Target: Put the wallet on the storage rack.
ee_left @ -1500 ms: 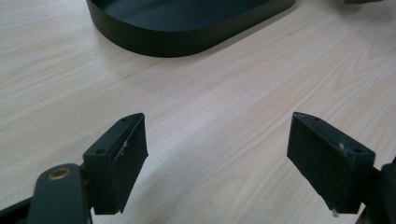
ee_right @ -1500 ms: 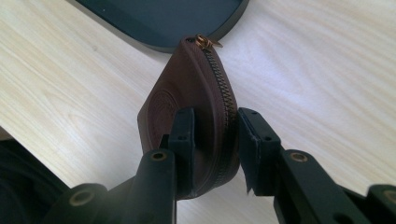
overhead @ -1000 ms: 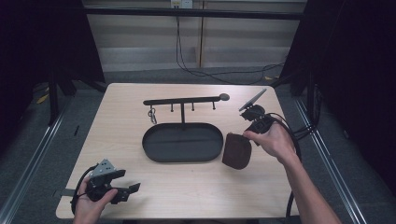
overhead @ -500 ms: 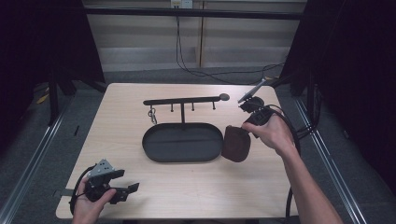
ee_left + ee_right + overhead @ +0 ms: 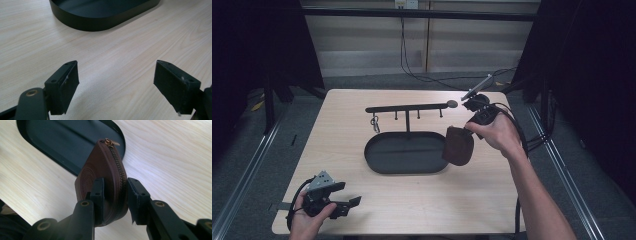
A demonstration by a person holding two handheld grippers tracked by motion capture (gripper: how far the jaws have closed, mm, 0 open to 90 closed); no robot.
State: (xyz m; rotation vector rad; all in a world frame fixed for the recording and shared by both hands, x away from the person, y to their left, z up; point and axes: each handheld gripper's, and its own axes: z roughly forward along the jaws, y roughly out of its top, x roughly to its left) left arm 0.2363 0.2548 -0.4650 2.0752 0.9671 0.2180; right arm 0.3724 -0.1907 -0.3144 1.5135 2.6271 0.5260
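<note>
A brown zipped pouch (image 5: 107, 175) hangs in the air, pinched between the jaws of my right gripper (image 5: 113, 195). In the high view the pouch (image 5: 458, 145) hovers over the right end of a black oval tray (image 5: 384, 160), with the right gripper (image 5: 469, 131) just above it. A black hook rack (image 5: 409, 106) stands on a post from the tray, with a key ring (image 5: 375, 123) hung at its left end. My left gripper (image 5: 353, 205) rests open near the table's front left corner, its jaws wide apart over bare wood (image 5: 116, 82).
The tray's near wall (image 5: 100, 21) lies ahead of the left gripper. Cables (image 5: 532, 140) trail off the table's right edge. The wooden table (image 5: 432, 200) ends close behind both hands. Dark floor and metal rails surround it.
The right hand has lifted the pouch and carried it up and left, from the table beside the tray to over the tray's right end. The left gripper has stayed put.
</note>
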